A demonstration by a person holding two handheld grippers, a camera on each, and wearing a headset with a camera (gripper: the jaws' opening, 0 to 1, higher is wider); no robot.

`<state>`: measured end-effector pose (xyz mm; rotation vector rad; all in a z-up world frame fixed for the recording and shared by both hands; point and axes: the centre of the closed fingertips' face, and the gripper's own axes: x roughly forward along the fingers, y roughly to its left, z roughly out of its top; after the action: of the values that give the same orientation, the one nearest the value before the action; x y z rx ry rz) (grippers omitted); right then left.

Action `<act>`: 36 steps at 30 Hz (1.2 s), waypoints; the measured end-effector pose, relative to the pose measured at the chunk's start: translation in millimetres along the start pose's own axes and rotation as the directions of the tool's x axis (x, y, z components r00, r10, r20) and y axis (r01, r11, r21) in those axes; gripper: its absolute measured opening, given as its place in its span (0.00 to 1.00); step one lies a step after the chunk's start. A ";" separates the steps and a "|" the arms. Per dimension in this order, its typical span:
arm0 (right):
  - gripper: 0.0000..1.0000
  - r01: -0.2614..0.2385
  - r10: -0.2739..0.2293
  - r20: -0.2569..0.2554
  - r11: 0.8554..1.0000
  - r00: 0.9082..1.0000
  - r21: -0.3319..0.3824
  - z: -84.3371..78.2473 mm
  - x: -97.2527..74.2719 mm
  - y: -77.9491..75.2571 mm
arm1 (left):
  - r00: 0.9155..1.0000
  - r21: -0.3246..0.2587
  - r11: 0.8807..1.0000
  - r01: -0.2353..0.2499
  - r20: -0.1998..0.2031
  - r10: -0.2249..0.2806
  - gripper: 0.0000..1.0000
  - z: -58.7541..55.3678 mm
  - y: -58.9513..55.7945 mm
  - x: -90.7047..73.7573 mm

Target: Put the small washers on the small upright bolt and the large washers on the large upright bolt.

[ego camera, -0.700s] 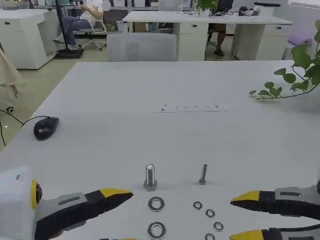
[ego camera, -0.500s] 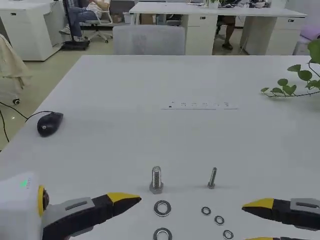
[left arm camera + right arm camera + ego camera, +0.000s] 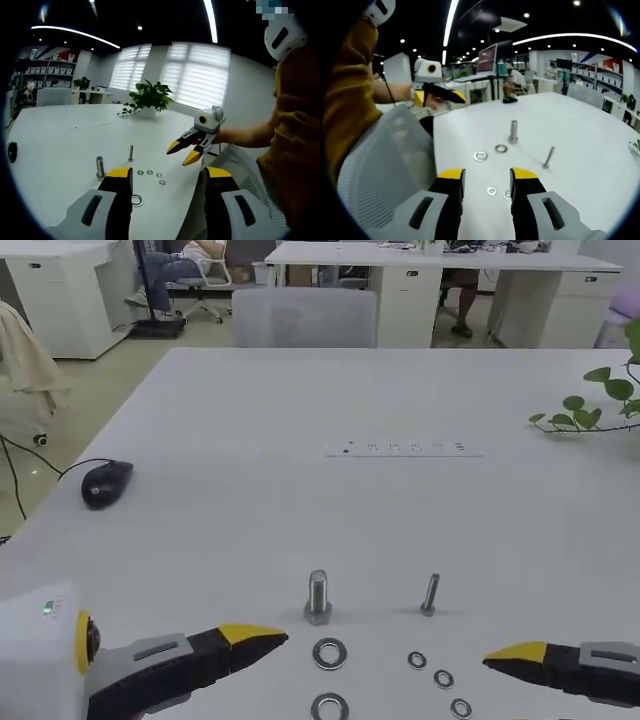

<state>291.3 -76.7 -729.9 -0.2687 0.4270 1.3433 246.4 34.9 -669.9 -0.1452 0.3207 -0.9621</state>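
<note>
**Q:** Steel parts first: has anything on the table point(image 3: 250, 440) shifted since the earlier pictures?

**R:** Nothing has. The head view has swung a little, so everything sits slightly elsewhere in the picture, but the bolts and washers keep the same layout. The right gripper point(image 3: 487, 174) now shows one yellow tip in the head view, where it showed two before.

**Q:** What is the count?

**R:** Two bolts are standing: the large upright bolt point(image 3: 318, 597) on the left and the small upright bolt point(image 3: 430, 595) to its right, well apart. Two large washers point(image 3: 330, 653) lie flat just near of the large bolt, one nearer than the other. The left gripper view shows four small washers point(image 3: 149, 172) in a loose line near the small bolt, and the head view catches three. Both shanks are bare. A mouse point(image 3: 106, 482) sits far left and a plant point(image 3: 590, 410) far right.

**Q:** And the grippers?

**R:** The left gripper point(image 3: 168, 174) hovers at the near left with its jaws spread wide, holding nothing. The right gripper hovers at the near right, jaws parted and empty. Neither touches a washer.
</note>
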 end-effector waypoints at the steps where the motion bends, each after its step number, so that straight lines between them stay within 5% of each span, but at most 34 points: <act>1: 0.38 -0.003 0.003 -0.007 1.000 1.000 -0.001 -1.1 0.3 0.8 | 1.000 0.001 1.000 -0.001 0.000 0.001 0.57 -0.1 -0.3 -0.1; 36: 0.37 -0.027 0.026 -0.059 1.000 0.998 -0.015 -10.1 -2.8 6.7 | 1.000 0.004 1.000 -0.004 -0.001 0.004 0.56 -1.3 -7.3 -2.7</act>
<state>282.9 -82.1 -737.3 -0.3171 0.4708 1.3679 238.8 33.0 -668.6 -0.1406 0.3203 -0.9591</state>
